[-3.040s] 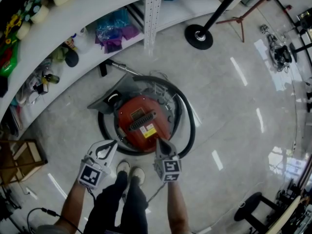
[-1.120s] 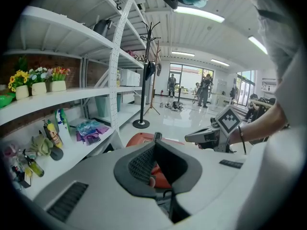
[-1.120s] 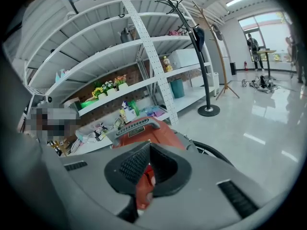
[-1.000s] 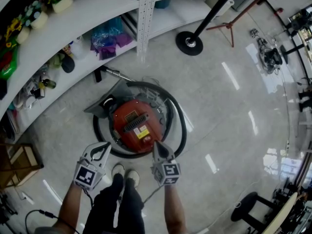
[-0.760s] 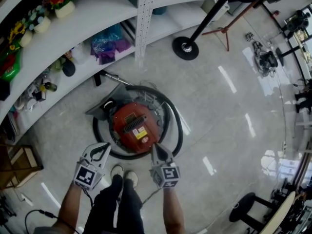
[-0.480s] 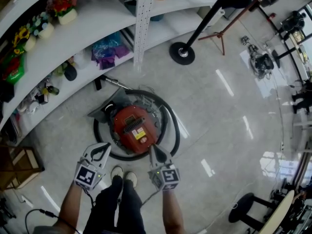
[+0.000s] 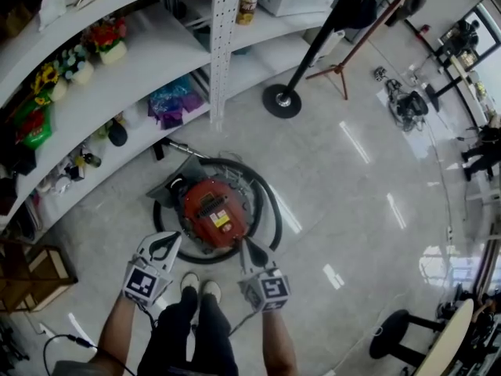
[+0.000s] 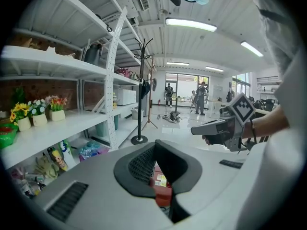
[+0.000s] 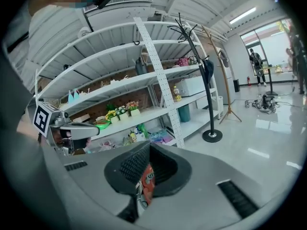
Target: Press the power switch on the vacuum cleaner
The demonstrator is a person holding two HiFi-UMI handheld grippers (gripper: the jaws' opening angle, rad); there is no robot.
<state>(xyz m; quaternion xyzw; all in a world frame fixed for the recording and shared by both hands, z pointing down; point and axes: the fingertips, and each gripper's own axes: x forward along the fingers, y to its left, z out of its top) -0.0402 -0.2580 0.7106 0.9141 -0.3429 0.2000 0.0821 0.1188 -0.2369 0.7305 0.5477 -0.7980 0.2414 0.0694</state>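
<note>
Vacuum cleaner (image 7: 210,214) lies farther below now, left hand-held gripper (image 7: 174,237) and right hand-held gripper (image 7: 243,243) clenched.

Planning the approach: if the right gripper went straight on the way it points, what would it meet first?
Most likely the red vacuum cleaner, which the right gripper points at; the gap to it is unclear.

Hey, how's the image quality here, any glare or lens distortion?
Head view: bright streaks of glare on the glossy floor, and the shelves bow from fisheye. Left gripper view and right gripper view: dark rounded corners, strong wide-angle warp.
</note>
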